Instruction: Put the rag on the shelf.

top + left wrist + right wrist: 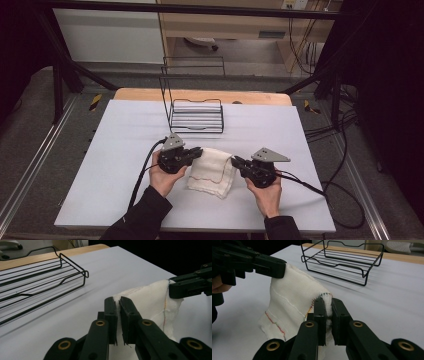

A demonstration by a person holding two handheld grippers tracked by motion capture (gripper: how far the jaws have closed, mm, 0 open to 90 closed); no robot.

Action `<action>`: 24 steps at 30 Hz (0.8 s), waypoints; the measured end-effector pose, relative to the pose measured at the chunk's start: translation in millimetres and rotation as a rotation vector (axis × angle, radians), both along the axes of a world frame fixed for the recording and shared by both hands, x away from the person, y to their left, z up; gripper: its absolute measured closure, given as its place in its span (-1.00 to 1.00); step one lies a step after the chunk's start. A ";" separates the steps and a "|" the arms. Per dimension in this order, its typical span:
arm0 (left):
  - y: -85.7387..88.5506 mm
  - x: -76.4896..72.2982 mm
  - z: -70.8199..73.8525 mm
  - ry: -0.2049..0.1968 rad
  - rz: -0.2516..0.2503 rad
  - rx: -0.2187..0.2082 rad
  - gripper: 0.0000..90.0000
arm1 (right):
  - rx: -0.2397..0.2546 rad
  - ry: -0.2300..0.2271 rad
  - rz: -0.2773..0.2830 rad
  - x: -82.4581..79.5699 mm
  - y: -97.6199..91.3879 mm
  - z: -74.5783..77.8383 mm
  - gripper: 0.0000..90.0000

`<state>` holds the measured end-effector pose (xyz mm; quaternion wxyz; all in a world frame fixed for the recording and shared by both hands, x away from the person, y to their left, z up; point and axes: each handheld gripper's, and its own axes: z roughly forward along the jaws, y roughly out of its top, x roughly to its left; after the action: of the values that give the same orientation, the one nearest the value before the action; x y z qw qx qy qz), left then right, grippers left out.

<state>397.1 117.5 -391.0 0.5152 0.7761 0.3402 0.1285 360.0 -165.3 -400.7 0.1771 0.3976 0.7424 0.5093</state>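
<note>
A white cloth point(212, 171) with coloured stitching lies folded on the white table top point(120, 165), its far edge lifted between both grippers. My left gripper point(198, 152) is shut on the cloth's left far corner, the cloth point(152, 302) pinched between its jaws point(118, 305). My right gripper point(235, 161) is shut on the right far corner, where the stitched hem of the cloth point(292, 300) bulges out between the jaws point(327, 305). The other gripper point(265, 265) holds the opposite corner at upper left in the right gripper view.
A black wire basket point(196, 116) stands empty at the back middle of the table, just beyond the cloth, also seen as the basket point(37, 287) and the basket point(342, 262). Cables point(145, 170) trail from both grippers. A wooden edge point(150, 94) runs along the far side.
</note>
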 end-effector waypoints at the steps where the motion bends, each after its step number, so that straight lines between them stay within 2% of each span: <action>1: 0.9 -0.9 1.4 -0.006 0.006 -0.004 0.86 | -0.002 -0.004 0.003 -0.2 0.5 1.3 0.85; 10: 6.6 -5.5 11.1 -0.038 0.023 -0.037 0.86 | -0.010 -0.053 0.004 -0.2 4.6 13.5 0.85; 11: 7.3 -6.0 12.8 -0.043 0.027 -0.042 0.86 | -0.017 -0.070 0.006 0.5 6.3 18.0 0.85; 20: 15.2 -6.7 28.2 -0.087 0.044 -0.088 0.86 | -0.005 -0.127 0.005 3.6 11.3 35.1 0.85; 24: 17.9 -7.0 34.3 -0.108 0.055 -0.094 0.86 | -0.001 -0.152 0.005 4.6 13.9 40.5 0.85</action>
<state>390.2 135.3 -356.7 0.5651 0.7334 0.3386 0.1680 364.6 -151.4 -360.1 0.2321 0.3558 0.7280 0.5382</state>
